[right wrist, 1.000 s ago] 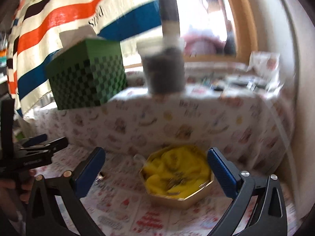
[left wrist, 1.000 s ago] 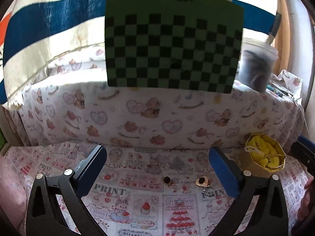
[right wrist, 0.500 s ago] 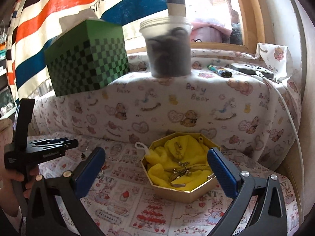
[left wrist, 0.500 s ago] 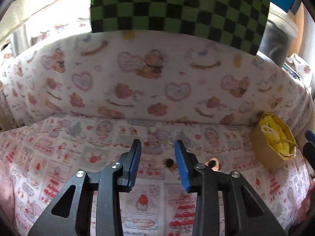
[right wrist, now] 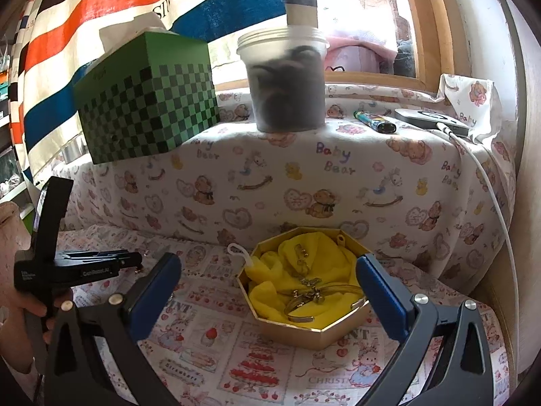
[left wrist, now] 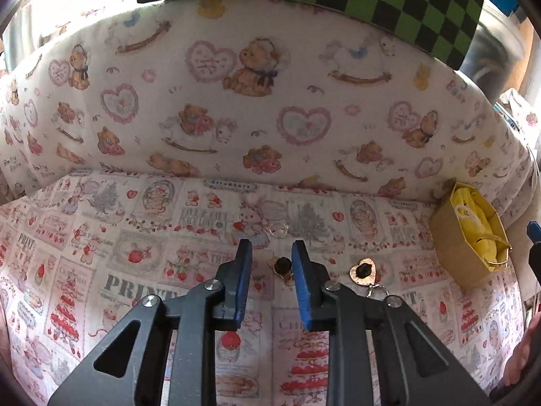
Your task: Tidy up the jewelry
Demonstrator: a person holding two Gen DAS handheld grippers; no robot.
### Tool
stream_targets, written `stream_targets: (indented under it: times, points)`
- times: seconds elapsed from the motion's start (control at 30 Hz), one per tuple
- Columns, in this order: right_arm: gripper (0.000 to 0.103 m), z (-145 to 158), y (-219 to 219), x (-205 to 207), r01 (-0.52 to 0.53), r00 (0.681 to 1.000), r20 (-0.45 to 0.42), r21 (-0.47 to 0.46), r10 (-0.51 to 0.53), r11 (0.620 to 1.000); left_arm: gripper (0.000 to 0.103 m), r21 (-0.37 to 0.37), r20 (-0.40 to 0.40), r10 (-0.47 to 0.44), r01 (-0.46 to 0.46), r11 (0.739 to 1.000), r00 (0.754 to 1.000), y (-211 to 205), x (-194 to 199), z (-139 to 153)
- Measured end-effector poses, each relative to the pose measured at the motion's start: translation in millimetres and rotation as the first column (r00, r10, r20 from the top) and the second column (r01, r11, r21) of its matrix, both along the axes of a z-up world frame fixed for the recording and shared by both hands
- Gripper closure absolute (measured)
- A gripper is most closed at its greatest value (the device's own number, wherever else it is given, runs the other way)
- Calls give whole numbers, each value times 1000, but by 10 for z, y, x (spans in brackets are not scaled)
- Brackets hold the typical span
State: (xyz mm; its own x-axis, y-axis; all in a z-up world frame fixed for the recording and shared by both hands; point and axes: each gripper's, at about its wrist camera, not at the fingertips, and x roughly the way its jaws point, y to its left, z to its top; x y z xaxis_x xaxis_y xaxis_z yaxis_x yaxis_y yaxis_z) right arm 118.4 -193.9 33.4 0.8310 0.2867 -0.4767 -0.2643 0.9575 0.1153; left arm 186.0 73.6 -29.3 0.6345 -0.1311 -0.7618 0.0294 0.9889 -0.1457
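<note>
L gripper: jaws narrowly apart, straddling small dark-stone earring on printed cloth; not clamped. Heart-shaped gold pendant just R of it, clear ring beyond tips. R gripper: jaws wide apart, empty, near octagonal gold box w/ yellow lining, jewelry inside. Green checked box, plastic tub on ledge behind.

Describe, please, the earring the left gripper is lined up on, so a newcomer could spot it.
On the strawberry-print cloth, look between the left gripper fingertips. The small gold earring with a dark bead lies there; its heart-shaped neighbour sits to the right.
</note>
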Motion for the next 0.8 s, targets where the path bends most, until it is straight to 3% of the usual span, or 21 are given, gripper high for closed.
stream_targets:
  times: [0.2, 0.43, 0.5, 0.67, 0.8]
  points:
    - [0, -4, 0, 4, -4, 1000, -5, 3, 4, 1000, 97, -33, -32, -18, 17, 999, 999, -25, 8, -68]
    - [1, 28, 19, -24, -29, 999, -20, 12, 29, 1000, 97, -51, 75, -7, 11, 999, 997, 29, -232, 153]
    - [13, 100, 52, -70, -55, 997, -43, 35, 56, 998, 97, -32, 131, -1, 6, 999, 991, 64, -378, 302]
    - [20, 235, 339, -154, -171, 984, -47, 28, 173, 985, 97, -1, 262, 6, -6, 1000, 965, 103, -608, 654]
    - [47, 183, 667, 69, -205, 969, -142, 1, 203, 979, 97, -10, 265, 7, -4, 1000, 964, 172, -534, 681]
